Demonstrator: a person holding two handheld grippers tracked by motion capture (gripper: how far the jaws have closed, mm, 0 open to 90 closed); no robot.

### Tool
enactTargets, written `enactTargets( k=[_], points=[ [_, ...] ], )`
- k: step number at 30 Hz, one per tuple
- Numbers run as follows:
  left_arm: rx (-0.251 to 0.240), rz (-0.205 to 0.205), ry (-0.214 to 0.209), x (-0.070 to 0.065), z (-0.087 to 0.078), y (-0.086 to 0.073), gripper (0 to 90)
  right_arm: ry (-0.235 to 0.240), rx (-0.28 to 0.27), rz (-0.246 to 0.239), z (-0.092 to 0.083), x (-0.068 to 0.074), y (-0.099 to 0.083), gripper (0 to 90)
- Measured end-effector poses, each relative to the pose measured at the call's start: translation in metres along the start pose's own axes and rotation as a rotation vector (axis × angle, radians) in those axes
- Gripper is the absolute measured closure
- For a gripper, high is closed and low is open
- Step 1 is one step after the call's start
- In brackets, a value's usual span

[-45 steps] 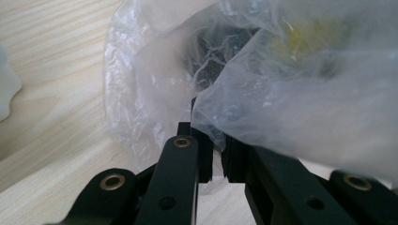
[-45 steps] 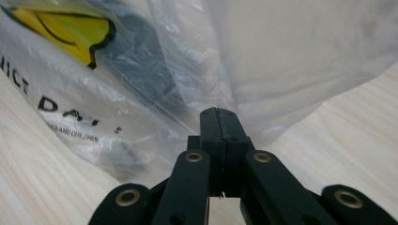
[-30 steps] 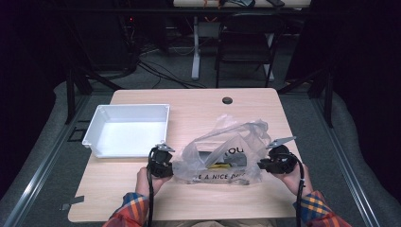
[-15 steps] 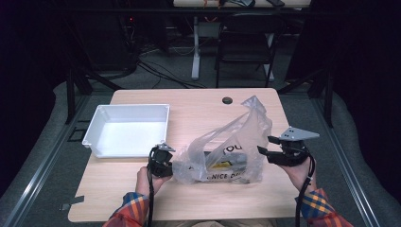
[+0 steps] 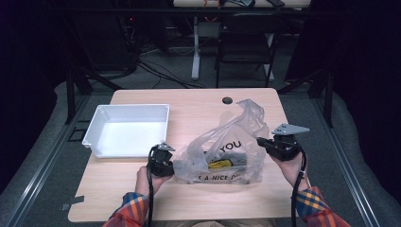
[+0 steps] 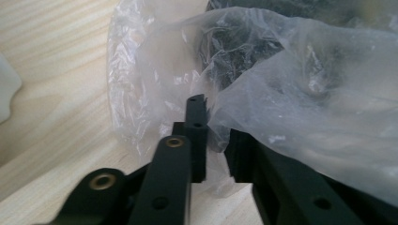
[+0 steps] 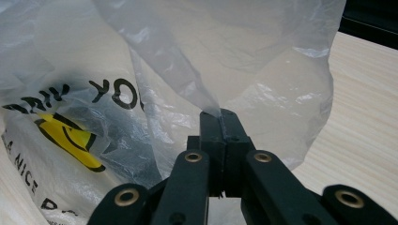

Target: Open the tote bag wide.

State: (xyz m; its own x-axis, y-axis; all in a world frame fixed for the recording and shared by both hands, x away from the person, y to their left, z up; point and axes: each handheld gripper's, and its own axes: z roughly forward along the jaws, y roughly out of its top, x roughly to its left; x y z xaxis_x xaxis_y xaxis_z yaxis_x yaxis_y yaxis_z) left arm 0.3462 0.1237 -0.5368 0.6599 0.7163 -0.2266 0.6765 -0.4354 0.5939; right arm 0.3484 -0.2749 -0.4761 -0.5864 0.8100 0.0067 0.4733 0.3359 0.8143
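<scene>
High view: a thin plastic bag [image 5: 222,158] is seen at lower centre of the frame, on the bench [image 5: 198,101], beside a white tray [image 5: 127,130]. The right gripper [image 5: 261,141] is clamped on a bag handle after its jaws were just closing. The left gripper [image 6: 213,140] has film between its slightly parted jaws; they were just opening. The film is judged light, limp and slippery; the handles are best gripped. The dark contents are hard to identify.
</scene>
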Motion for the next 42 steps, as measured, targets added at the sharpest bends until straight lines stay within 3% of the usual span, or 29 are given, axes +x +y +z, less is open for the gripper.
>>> enactTargets(
  k=[1,2,3,7,8,11,14,17,19,22,27,31,33,39,42],
  points=[
    [-0.008,-0.004,0.003,-0.001,-0.002,0.001,79.0,0.0,0.0,0.0,0.0,0.0,0.0,90.0],
    [-0.013,0.004,-0.001,-0.001,-0.004,0.001,69.9,-0.001,0.011,-0.001,0.001,0.001,-0.002,90.0],
    [-0.023,0.005,-0.001,-0.003,-0.006,0.002,69.9,-0.001,0.011,-0.001,0.001,0.001,-0.002,90.0],
    [-0.11,0.05,0.068,-0.019,-0.028,0.01,40.3,-0.012,0.023,-0.004,-0.001,-0.002,-0.004,90.0],
    [-0.13,0.067,0.067,-0.022,-0.032,0.011,34.1,-0.011,0.02,0.003,-0.003,-0.002,-0.005,90.0],
    [-0.191,0.125,0.069,-0.039,-0.048,0.019,26.4,-0.017,0.015,0.007,-0.007,-0.004,-0.006,90.0],
    [-0.221,0.166,0.058,-0.052,-0.057,0.024,21.9,-0.019,0.008,0.006,-0.011,-0.005,-0.007,90.0],
    [-0.252,0.199,0.066,-0.062,-0.059,0.028,26.2,-0.01,0.012,0.001,-0.014,-0.006,-0.008,90.0],
    [-0.281,0.197,0.084,-0.061,-0.057,0.03,39.6,-0.011,0.012,0.009,-0.013,-0.006,-0.009,90.0],
    [-0.282,0.14,0.085,-0.048,-0.048,0.031,65.6,-0.002,0.045,0.015,-0.009,-0.006,-0.012,90.0],
    [-0.218,0.09,0.08,-0.029,-0.031,0.026,85.4,0.004,0.125,0.031,0.003,-0.012,-0.024,90.0],
    [-0.158,0.044,0.06,-0.016,-0.02,0.021,86.6,0.019,0.183,0.027,0.013,-0.014,-0.032,90.0],
    [-0.15,0.034,0.053,-0.014,-0.018,0.02,86.8,0.024,0.193,0.029,0.016,-0.015,-0.034,90.0],
    [-0.087,0.015,0.048,-0.007,-0.01,0.013,87.7,0.039,0.263,0.03,0.027,-0.016,-0.044,90.0],
    [-0.042,0.025,0.041,-0.007,-0.006,0.011,88.0,0.05,0.292,0.027,0.03,-0.016,-0.047,90.0]
  ],
)
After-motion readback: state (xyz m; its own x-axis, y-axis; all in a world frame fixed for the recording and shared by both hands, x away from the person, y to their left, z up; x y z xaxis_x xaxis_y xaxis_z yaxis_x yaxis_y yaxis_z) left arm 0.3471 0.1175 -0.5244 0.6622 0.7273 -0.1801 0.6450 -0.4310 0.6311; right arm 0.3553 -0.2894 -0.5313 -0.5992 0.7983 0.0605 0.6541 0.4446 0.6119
